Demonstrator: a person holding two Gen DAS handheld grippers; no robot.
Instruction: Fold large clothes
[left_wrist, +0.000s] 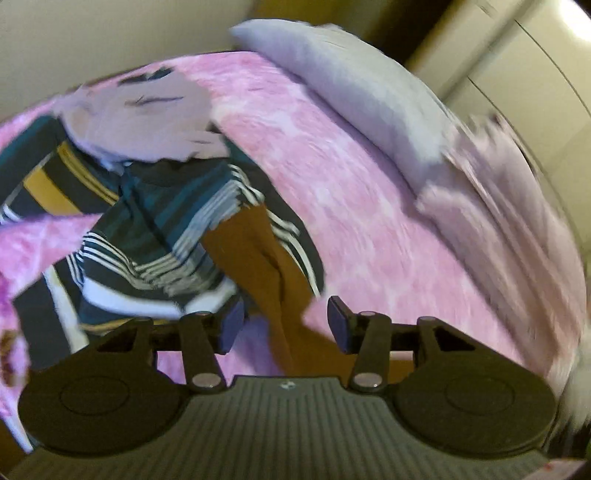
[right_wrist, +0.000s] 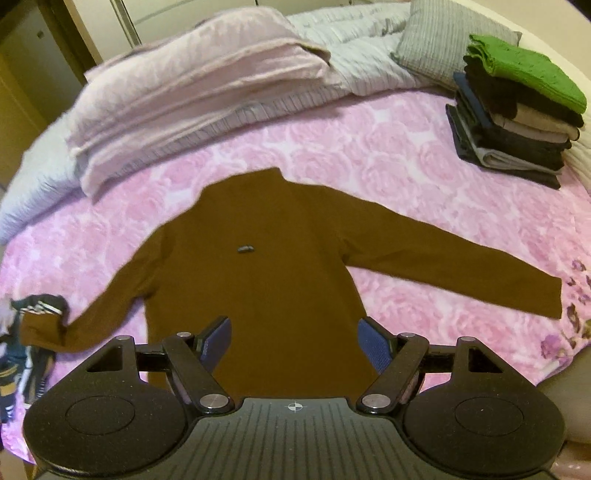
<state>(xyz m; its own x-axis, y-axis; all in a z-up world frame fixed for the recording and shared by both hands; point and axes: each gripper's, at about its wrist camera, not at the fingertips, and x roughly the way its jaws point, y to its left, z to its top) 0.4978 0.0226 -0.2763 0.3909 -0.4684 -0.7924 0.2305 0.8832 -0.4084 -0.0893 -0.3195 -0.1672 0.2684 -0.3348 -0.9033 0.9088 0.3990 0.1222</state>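
A brown long-sleeved sweater (right_wrist: 258, 258) lies spread flat on the pink rose-patterned bedspread (right_wrist: 388, 162), collar away from me, both sleeves stretched outward. My right gripper (right_wrist: 293, 341) hovers open over the sweater's lower hem, nothing between its blue pads. In the left wrist view, which is blurred, the sweater's left sleeve (left_wrist: 266, 258) runs toward my left gripper (left_wrist: 286, 325). That gripper stands open with the sleeve end lying between and below its fingers. The cuff overlaps a heap of striped dark clothes (left_wrist: 147, 229).
A stack of folded clothes (right_wrist: 517, 110) with a green one on top stands at the bed's far right. Folded pale pink blankets (right_wrist: 184, 92) and grey pillows (right_wrist: 443, 40) line the far side. A pale pink garment (left_wrist: 147, 114) tops the striped heap. Wardrobe doors (left_wrist: 517, 55) stand behind.
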